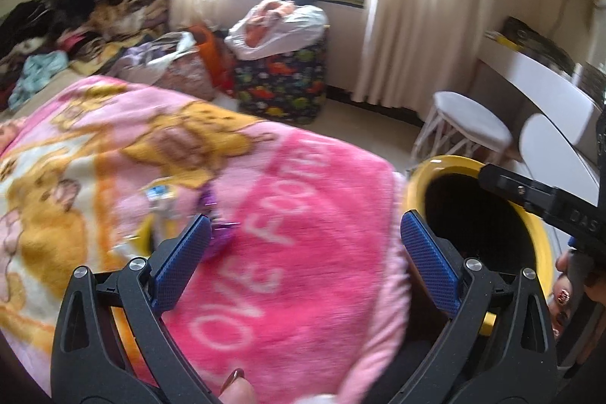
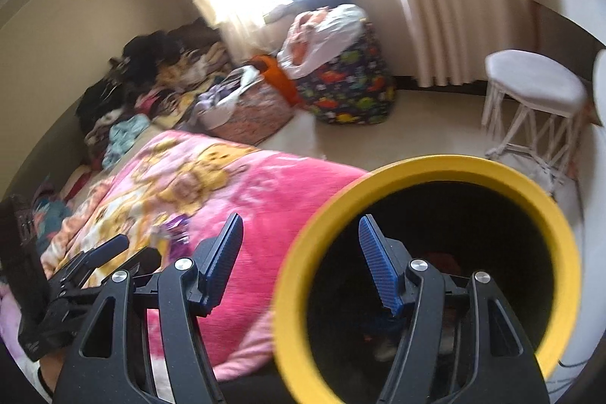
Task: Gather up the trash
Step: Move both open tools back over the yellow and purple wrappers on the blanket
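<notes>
A yellow-rimmed bin with a dark inside (image 2: 428, 173) stands beside the bed; it also shows in the left wrist view (image 1: 454, 167). My right gripper (image 2: 299, 264) straddles the bin's near rim, one finger outside and one inside; whether it clamps the rim is unclear. My left gripper (image 1: 305, 254) is open and empty above a pink cartoon blanket (image 1: 303, 214). A purple shiny wrapper (image 1: 214, 211) and a white-blue wrapper (image 1: 159, 197) lie on the blanket just beyond my left finger. The purple wrapper also shows in the right wrist view (image 2: 176, 228).
Piles of clothes (image 1: 94, 14) cover the bed's far end. A dinosaur-print bag (image 1: 280, 82) topped by a white plastic bag stands under the window. A white stool (image 1: 469, 124) and a white desk (image 1: 538, 82) stand at the right.
</notes>
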Demonstrator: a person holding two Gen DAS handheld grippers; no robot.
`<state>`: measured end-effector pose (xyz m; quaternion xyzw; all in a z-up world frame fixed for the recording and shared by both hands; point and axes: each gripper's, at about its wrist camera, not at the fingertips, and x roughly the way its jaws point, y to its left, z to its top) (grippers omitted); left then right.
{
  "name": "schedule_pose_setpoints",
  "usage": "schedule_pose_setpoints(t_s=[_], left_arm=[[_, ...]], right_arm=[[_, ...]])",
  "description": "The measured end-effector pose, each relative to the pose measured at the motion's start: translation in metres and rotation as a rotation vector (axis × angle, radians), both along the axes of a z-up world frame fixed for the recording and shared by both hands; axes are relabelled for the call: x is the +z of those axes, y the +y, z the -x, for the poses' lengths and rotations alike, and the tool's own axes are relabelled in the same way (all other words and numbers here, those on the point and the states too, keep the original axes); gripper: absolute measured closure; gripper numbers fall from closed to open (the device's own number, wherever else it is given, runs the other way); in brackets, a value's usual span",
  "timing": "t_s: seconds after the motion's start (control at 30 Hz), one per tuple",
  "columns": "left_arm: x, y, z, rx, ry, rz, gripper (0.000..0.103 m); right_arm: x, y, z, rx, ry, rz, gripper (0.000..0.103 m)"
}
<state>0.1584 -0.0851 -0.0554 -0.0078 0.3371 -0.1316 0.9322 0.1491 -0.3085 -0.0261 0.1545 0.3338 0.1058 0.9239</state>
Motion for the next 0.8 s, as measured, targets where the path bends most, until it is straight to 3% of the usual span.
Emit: schedule_pose_setpoints(t_s=[0.37, 0.57, 0.8], left_arm=[[-0.011, 0.083, -0.009, 0.17, 0.035, 0.043, 0.011], [-0.025, 0.118, -0.018, 0.227, 0.079, 0.083, 0.011], [-0.047, 0.145, -0.031, 0.239, 0.171, 0.221, 0.034]], right_arm=[[-0.013, 0.075, -0.034, 0.17, 0.061, 0.013, 0.042], [-0.028, 0.111, -0.051, 0.248, 0.107, 0.027, 0.048], [-0.052, 0.15, -0.072, 0.337, 0.172, 0.03, 0.062]])
